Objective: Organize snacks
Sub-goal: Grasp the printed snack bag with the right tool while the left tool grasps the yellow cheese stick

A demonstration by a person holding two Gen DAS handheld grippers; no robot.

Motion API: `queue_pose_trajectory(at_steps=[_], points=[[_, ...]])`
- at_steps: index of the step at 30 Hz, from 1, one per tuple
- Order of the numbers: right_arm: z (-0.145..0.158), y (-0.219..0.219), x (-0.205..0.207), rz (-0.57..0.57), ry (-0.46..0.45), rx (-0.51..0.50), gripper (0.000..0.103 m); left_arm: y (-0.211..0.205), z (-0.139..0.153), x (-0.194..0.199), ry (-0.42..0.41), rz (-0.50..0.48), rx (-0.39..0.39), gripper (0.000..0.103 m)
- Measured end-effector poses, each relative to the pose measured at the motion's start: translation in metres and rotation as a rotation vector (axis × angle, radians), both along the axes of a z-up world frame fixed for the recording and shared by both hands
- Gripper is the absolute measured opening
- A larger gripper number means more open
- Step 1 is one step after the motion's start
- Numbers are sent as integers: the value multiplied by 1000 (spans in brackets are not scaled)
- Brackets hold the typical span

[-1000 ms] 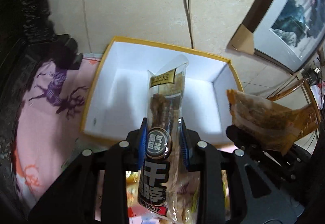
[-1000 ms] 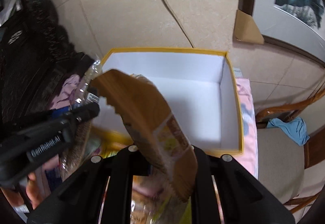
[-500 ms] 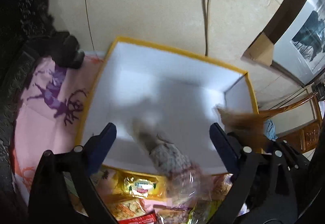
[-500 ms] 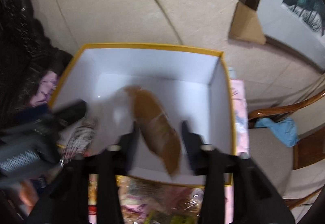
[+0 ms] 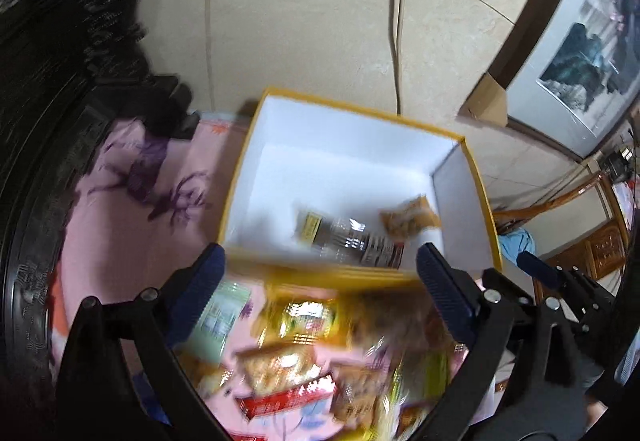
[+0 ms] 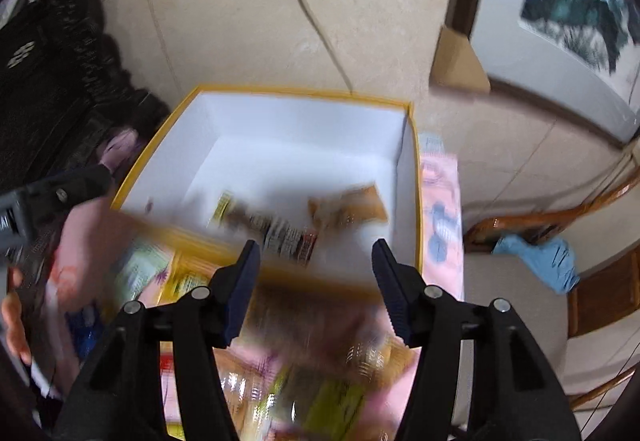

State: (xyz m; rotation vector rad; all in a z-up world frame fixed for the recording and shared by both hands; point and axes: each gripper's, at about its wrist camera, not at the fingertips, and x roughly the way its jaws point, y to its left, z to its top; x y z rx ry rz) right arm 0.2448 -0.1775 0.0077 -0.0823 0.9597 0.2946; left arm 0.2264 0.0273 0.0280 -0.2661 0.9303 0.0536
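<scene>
White cardboard box w/ yellow rim (image 5: 256, 137) sits open on a pink cloth w/ purple deer print (image 5: 132, 201), far edge close to the beige tiled wall. Two snacks lie inside on the box floor, near-right part: a long clear-wrapped snack stick w/ black-and-yellow label (image 5: 348, 237) lying roughly left-right, and an orange-brown crinkly snack packet (image 5: 408, 219) just right of it, close to the right wall; whether they touch is too blurred to tell. Left gripper (image 5: 320, 281) is above the box's near rim, jaws wide apart and opening, nothing between them. Right gripper (image 6: 316, 281) also over the near rim, jaws about half spread, nothing held; in its view the same stick (image 6: 272, 229) and packet (image 6: 348, 207) show past the blue pads (image 6: 240, 289). Loose pile of mixed snack packets (image 5: 304, 353) (yellow, red, green wrappers, blurred) lies on the cloth nearer than the box. A person's fingertips (image 6: 14, 325) show at far left of right view, beside the left gripper's black body. Grey cable (image 5: 398, 25) runs down the wall behind the box; framed picture (image 5: 576, 53) leans at right.
</scene>
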Motion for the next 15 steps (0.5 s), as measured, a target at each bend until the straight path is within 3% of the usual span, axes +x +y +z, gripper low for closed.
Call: queue_pose_trajectory(at_steps=[7,9,11,15], points=[[-79,-25,-113,-42,241,125,59,-10,-65,-123,59,-56,33,99],[-97,-22,-141,-49,265,151,59,-16,-89,-149,95,-92,46,99],[-112,-14,-163,-53,263,116,58,-20,-110,-167,143,-113,45,99],[-134,-13,-171,-85,285,123,56,-30,-131,-183,193,-162,59,99]])
